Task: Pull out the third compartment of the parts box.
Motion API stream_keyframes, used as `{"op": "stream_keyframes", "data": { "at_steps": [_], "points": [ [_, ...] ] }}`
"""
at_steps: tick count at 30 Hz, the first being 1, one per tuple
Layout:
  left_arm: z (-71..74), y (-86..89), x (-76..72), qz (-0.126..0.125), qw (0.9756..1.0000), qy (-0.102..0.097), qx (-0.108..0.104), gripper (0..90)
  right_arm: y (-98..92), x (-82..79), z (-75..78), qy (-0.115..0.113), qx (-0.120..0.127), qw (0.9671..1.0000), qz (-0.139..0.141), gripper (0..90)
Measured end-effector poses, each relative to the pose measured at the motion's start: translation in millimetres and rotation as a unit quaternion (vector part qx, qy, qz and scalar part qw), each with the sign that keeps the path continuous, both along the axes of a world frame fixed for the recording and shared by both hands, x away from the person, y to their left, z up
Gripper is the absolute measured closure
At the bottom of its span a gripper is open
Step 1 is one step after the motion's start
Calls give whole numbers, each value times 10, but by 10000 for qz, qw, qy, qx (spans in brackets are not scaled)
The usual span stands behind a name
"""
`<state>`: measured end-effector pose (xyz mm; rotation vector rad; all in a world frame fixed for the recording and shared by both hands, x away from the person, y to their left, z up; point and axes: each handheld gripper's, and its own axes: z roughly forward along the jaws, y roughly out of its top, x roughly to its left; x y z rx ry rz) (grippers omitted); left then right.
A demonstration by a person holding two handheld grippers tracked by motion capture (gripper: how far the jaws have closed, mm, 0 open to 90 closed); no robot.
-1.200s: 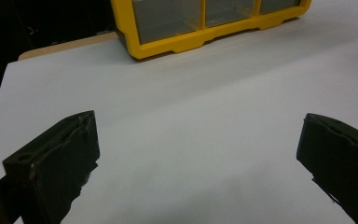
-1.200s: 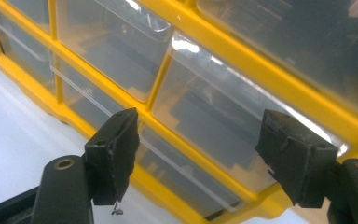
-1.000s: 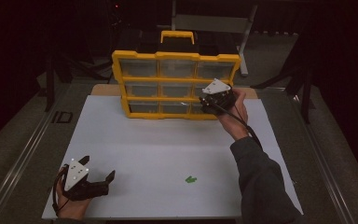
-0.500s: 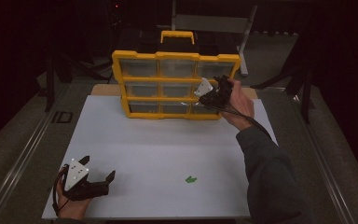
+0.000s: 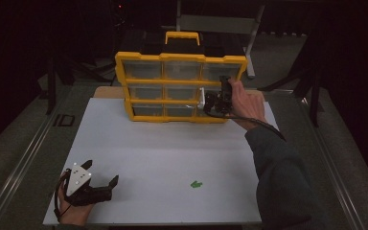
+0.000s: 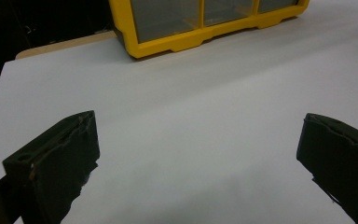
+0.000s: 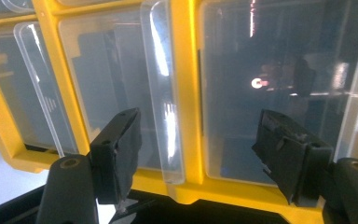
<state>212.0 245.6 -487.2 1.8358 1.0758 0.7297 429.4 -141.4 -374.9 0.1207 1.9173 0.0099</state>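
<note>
A yellow organizer (image 5: 172, 82) with clear drawers and a black-and-yellow handle stands upright at the back of the white mat (image 5: 172, 148). My right gripper (image 5: 212, 101) is held against its lower right drawers, rolled on its side. In the right gripper view its jaws (image 7: 198, 123) stand open around a yellow divider (image 7: 184, 70) and the clear pull of a drawer (image 7: 163, 93), with no pad pressing on either. My left gripper (image 5: 100, 171) rests at the mat's near left corner, open and empty (image 6: 199, 123). A small green piece (image 5: 196, 184) lies on the mat near the front.
The organizer's bottom edge (image 6: 177, 42) shows far off in the left gripper view, across bare white mat. A tan board edge (image 5: 108, 92) sticks out behind the mat at the left. Dark chair legs and stands (image 5: 249, 43) are behind the table.
The right hand has rolled its gripper onto its side and brought it a little lower, close against the organizer's lower right drawers. The left gripper has not moved.
</note>
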Motion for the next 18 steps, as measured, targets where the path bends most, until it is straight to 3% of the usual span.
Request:
{"op": "stream_keyframes", "data": {
  "at_steps": [13,18],
  "points": [
    [-1,-2,0,-1,10000,4,4,0,0,-59,161,-417,13,9990,127,338],
    [-3,-4,1,-5,10000,7,-2,0,23,-96,243,-805,66,9966,191,380]
  ]
}}
